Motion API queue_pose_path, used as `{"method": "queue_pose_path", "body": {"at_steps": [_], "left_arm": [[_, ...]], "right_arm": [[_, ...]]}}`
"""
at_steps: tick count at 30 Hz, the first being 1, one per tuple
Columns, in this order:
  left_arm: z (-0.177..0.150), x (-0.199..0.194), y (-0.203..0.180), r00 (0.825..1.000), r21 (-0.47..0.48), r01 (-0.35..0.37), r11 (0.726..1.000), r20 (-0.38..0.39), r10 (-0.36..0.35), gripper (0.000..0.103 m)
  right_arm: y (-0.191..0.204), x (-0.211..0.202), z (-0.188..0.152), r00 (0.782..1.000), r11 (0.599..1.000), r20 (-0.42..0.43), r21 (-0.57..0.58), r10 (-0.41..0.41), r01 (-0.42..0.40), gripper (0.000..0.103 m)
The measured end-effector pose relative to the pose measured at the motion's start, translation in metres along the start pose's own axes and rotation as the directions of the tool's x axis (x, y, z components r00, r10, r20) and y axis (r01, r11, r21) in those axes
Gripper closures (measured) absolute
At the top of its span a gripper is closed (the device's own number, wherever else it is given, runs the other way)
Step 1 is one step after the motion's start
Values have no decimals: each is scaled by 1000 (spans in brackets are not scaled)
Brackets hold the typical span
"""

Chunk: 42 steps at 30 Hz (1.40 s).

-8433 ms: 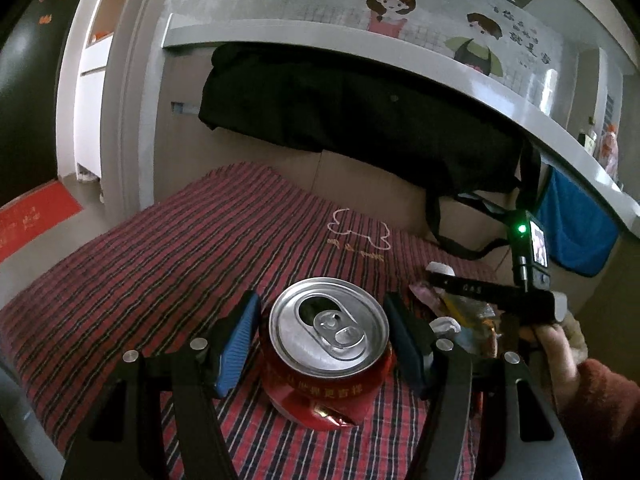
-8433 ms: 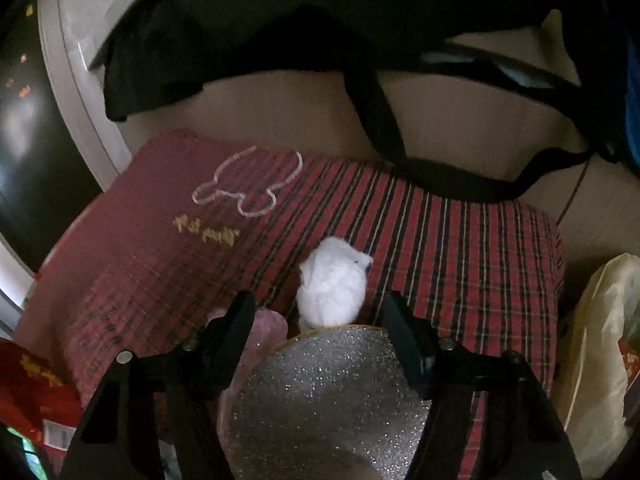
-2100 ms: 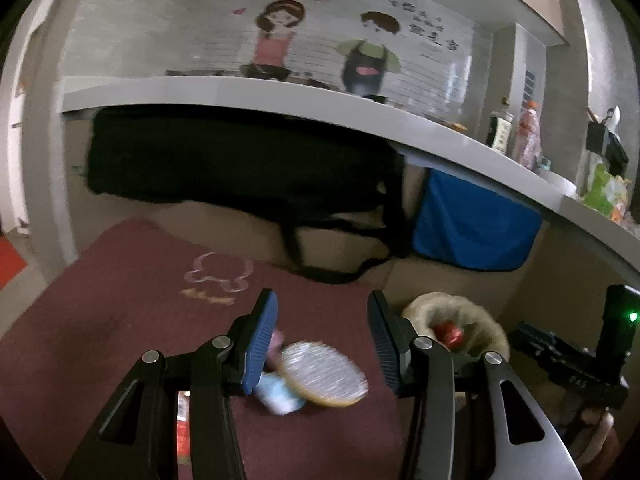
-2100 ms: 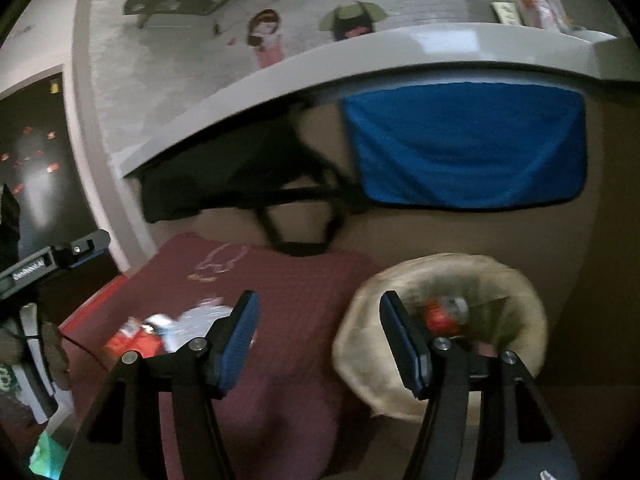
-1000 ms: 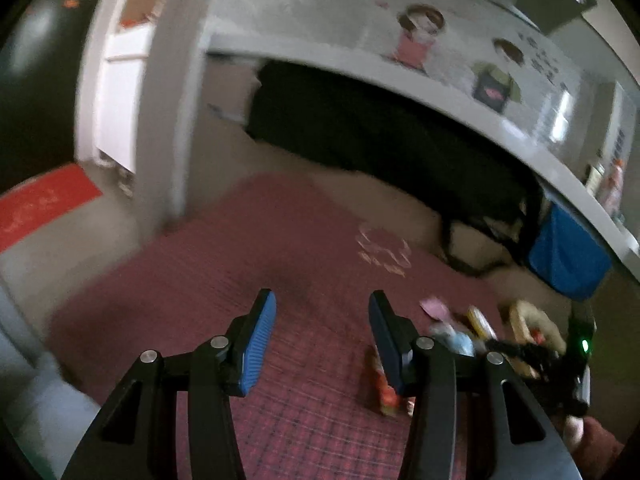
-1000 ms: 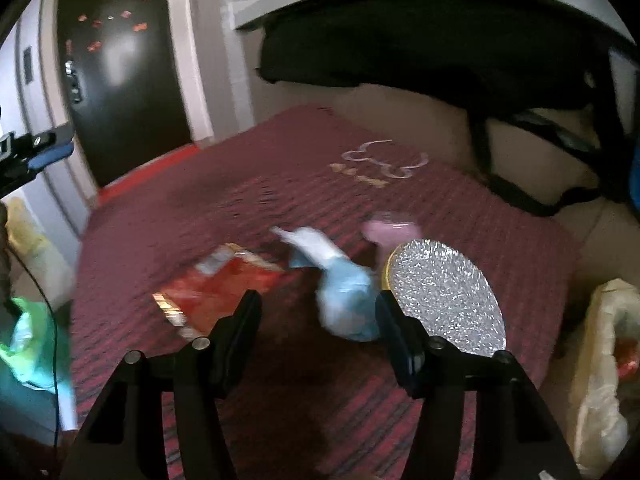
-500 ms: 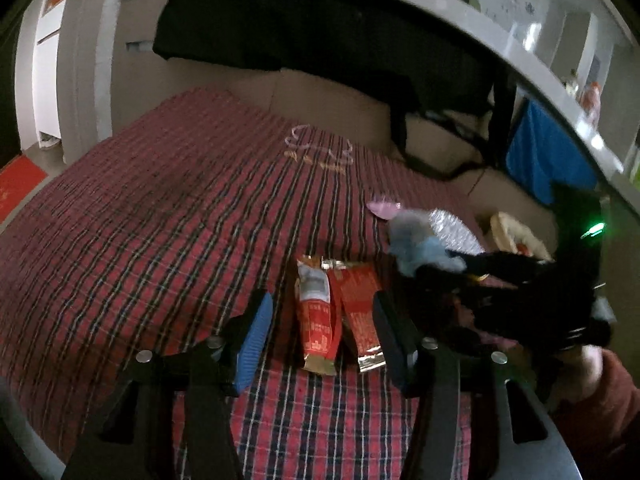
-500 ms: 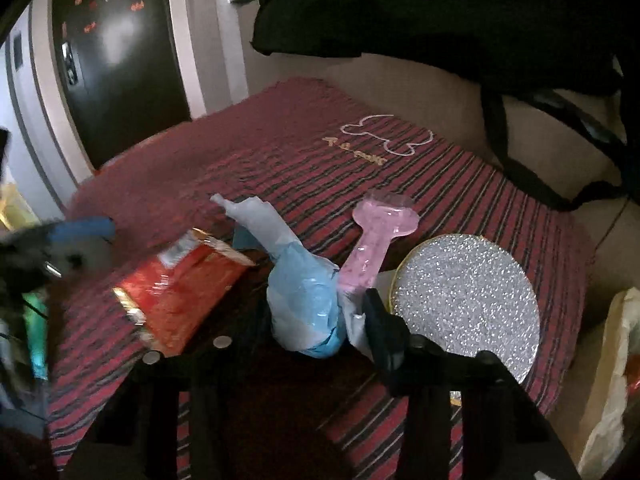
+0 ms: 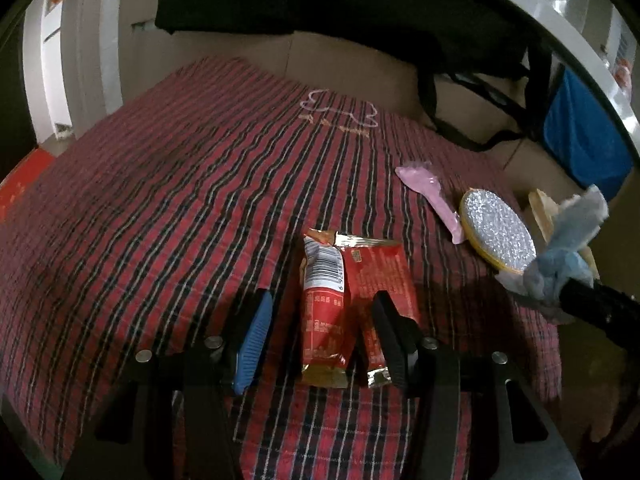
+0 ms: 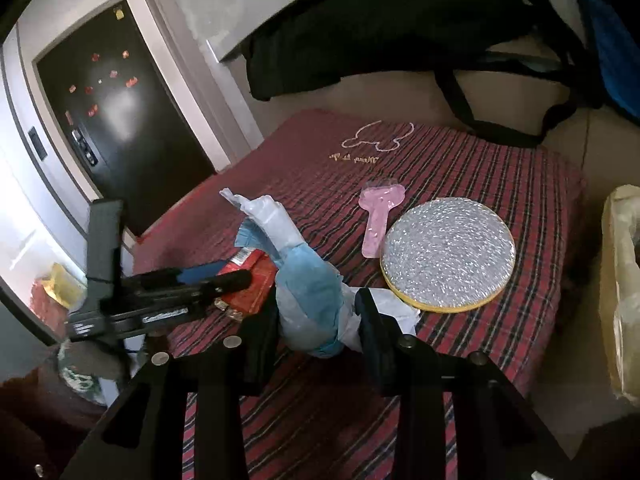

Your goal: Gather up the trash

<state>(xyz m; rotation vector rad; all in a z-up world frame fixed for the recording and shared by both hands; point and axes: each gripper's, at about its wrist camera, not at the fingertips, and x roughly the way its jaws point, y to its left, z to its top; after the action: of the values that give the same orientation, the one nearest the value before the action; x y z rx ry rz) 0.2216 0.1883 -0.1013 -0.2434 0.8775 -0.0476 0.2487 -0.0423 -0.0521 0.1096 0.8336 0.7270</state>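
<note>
A red snack wrapper (image 9: pixel 340 300) lies on the red plaid cloth (image 9: pixel 160 220). My left gripper (image 9: pixel 318 320) is open, its fingers either side of the wrapper's near end. My right gripper (image 10: pixel 316 316) is shut on a crumpled blue and white wad (image 10: pixel 308 284), held above the cloth; the wad also shows in the left wrist view (image 9: pixel 560 264). A pink plastic spoon wrapper (image 10: pixel 380 216) and a glittery silver disc (image 10: pixel 448 252) lie on the cloth beyond it. The red wrapper (image 10: pixel 248 284) shows under the left gripper (image 10: pixel 224 278).
A pale trash bag (image 10: pixel 620 280) stands off the cloth's right edge. A black bag (image 9: pixel 360 12) hangs under a white shelf behind. A blue cloth (image 9: pixel 580 132) hangs at the right. A dark door (image 10: pixel 116 120) is at the left.
My left gripper has come down closer around the red wrapper. My right gripper has closed on the blue and white wad and lifted it off the cloth.
</note>
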Motion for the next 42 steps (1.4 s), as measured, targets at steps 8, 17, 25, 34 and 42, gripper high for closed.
{"method": "queue_pose_path", "body": {"at_steps": [8, 17, 25, 34, 42], "left_arm": [[-1, -16, 14, 999, -66, -3, 998, 40, 6, 80], [5, -80, 8, 977, -45, -29, 999, 209, 38, 80], [3, -138, -39, 918, 90, -70, 993, 396, 29, 80], [12, -156, -86, 890, 179, -52, 982, 454, -35, 81], [18, -155, -138, 881, 251, -12, 968, 461, -109, 82]], "right_arm": [[12, -5, 5, 999, 999, 21, -20, 33, -33, 69], [39, -11, 14, 998, 992, 52, -124, 17, -11, 69], [44, -44, 25, 990, 988, 138, -150, -18, 39, 69], [32, -94, 40, 968, 985, 244, -146, -56, 94, 69], [8, -133, 45, 941, 979, 314, -112, -127, 170, 69]]}}
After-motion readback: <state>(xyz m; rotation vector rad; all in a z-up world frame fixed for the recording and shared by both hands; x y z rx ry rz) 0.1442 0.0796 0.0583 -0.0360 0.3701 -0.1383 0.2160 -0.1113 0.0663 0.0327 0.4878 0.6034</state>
